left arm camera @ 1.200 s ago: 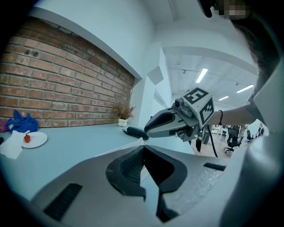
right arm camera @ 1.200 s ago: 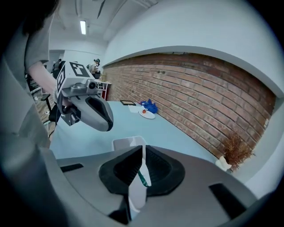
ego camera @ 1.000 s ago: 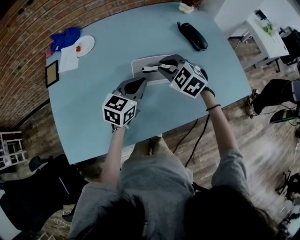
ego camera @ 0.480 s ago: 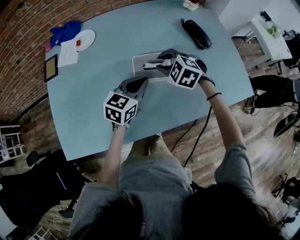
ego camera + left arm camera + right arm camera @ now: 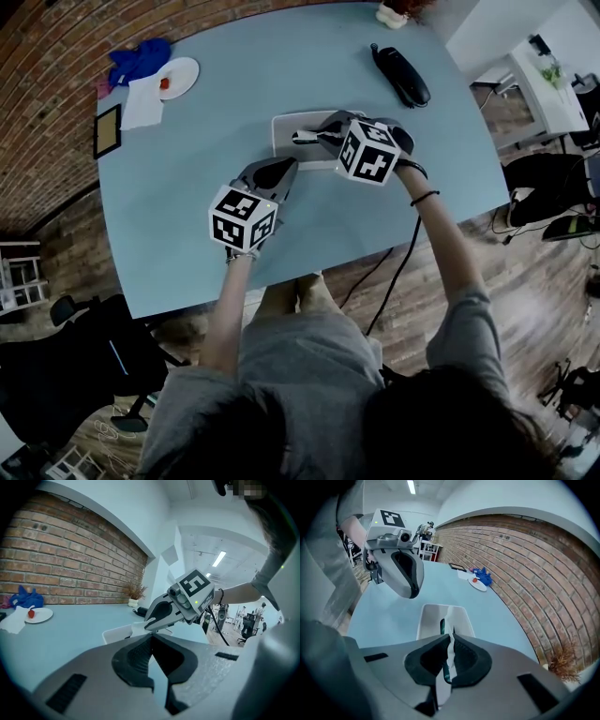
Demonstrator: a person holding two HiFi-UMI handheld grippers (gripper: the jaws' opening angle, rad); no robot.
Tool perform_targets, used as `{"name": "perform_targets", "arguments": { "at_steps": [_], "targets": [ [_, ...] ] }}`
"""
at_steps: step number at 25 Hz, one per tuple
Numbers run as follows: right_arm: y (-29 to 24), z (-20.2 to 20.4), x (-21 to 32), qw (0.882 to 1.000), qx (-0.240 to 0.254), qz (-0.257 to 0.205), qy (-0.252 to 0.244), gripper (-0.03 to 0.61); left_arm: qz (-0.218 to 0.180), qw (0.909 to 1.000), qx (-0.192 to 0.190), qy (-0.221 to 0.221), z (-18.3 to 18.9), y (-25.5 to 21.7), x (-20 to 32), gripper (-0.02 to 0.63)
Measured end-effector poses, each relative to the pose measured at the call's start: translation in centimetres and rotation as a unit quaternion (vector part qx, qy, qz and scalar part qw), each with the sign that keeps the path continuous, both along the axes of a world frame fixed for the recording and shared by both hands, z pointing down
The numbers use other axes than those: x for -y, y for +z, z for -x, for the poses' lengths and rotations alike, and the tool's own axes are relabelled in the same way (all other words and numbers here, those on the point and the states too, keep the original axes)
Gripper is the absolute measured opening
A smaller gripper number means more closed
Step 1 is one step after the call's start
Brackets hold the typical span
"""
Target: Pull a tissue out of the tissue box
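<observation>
The tissue box (image 5: 292,127) is a flat pale box lying on the blue table (image 5: 206,206). My right gripper (image 5: 306,138) hovers over its top. In the right gripper view this gripper (image 5: 449,638) is shut on a white tissue (image 5: 449,654) that rises from the slot of the tissue box (image 5: 433,620). My left gripper (image 5: 279,169) sits just in front of the box, shut with nothing held. In the left gripper view its closed tips (image 5: 151,638) point at the box (image 5: 117,632), with the tissue (image 5: 139,628) under the right gripper.
A black phone handset (image 5: 401,75) lies at the far right of the table. At the far left are a white plate (image 5: 176,78), a blue cloth (image 5: 141,58), a napkin (image 5: 142,103) and a small frame (image 5: 107,131). A cable (image 5: 403,267) hangs off the near edge.
My right gripper has shifted slightly toward the middle of the box top. The left gripper has hardly moved.
</observation>
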State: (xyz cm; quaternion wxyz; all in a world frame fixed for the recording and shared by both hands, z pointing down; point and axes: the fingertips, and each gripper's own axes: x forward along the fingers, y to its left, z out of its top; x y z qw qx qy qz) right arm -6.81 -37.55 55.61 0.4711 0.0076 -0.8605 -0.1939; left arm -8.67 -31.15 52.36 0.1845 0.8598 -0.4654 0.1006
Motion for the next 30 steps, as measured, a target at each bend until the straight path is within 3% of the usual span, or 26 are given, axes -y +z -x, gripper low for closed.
{"name": "perform_targets", "arguments": {
  "at_steps": [11,30],
  "targets": [
    [-0.9,0.0,-0.1,1.0,0.006,0.001,-0.001,0.002,-0.007,1.0,0.0,-0.001,0.1,-0.8,0.3,0.003],
    [-5.9,-0.2,0.3,0.997,0.068,-0.011,0.037,0.002,-0.039,0.9992,-0.002,0.002,0.2,-3.7,0.6,0.003]
  ]
}}
